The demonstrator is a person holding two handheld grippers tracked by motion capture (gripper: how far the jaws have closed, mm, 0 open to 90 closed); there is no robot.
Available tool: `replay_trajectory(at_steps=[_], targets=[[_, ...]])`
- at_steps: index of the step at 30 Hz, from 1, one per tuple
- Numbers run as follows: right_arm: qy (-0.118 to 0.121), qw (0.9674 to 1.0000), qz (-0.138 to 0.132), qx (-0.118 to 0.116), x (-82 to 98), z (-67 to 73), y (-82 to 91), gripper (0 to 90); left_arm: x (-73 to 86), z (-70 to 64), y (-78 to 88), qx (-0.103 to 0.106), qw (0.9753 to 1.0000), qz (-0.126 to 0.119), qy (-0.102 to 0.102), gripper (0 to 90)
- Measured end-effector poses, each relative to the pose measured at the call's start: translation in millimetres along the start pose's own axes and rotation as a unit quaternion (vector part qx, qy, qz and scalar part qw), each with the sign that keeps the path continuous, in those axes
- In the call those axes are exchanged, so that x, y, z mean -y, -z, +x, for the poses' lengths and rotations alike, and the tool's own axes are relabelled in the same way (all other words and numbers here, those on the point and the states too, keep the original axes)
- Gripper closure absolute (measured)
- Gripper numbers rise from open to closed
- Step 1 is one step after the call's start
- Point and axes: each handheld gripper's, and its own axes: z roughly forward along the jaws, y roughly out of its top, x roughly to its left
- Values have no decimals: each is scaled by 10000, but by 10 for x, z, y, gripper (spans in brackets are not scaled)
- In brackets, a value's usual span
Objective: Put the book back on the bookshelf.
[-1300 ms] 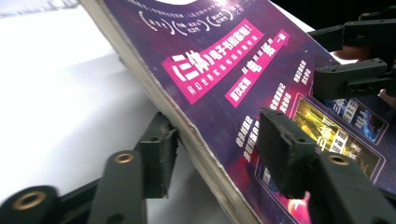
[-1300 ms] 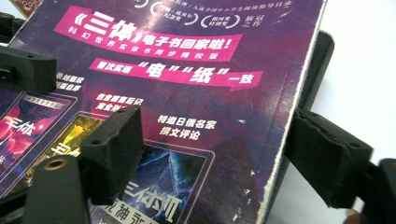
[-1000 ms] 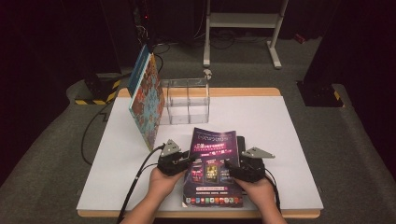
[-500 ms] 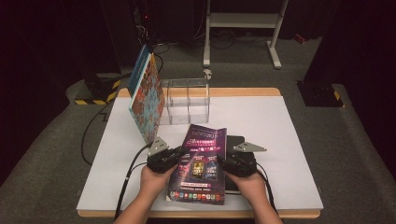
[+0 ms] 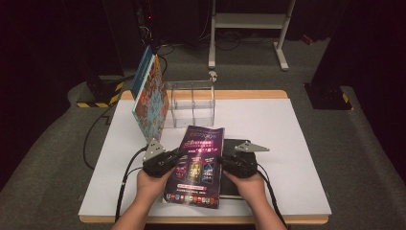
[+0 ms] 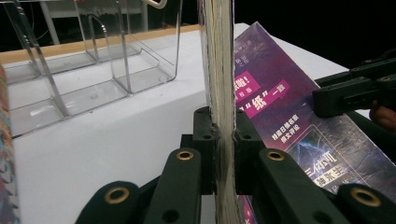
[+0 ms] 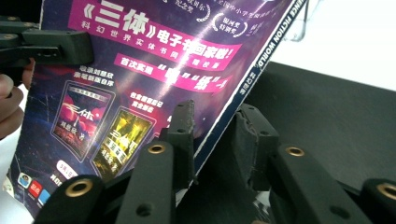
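Both hands have pulled the glossy purple-and-black magazine (image 5: pixel 197 165) back toward the near edge of the white bench (image 5: pixel 297 143) and tipped its far end up since the earlier frame. Left gripper (image 6: pixel 224 140): jaws clenched on the magazine's left page edge, pads pressing both faces. Right gripper (image 7: pixel 212 135): jaws have just been closing with the spine edge between them; one pad sits against the cover, the other stands a little off the back, so not clamped yet. Magazine sits low-centre on the bench, partly over a flat black pad (image 5: pixel 239 146) lying under its right side. Behind it, close to its far edge, stands a clear acrylic divided organiser (image 5: pixel 191 103); a colourful patterned book (image 5: pixel 151 98) leans upright against the organiser's left side. Black cable (image 5: pixel 125 175) trails off the left gripper.
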Motion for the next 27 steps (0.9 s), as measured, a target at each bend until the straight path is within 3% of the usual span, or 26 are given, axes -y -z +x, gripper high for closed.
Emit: replay_trajectory(at_steps=[17, 27], targets=[[260, 9972, -692, -94, -322, 316, 3, 777, -373, 77, 249, -105, 9980, -611, -92, 832], [395, 9945, -965, 20, -487, 396, -77, 795, -504, 124, 240, -191, 9962, -838, -151, 832]])
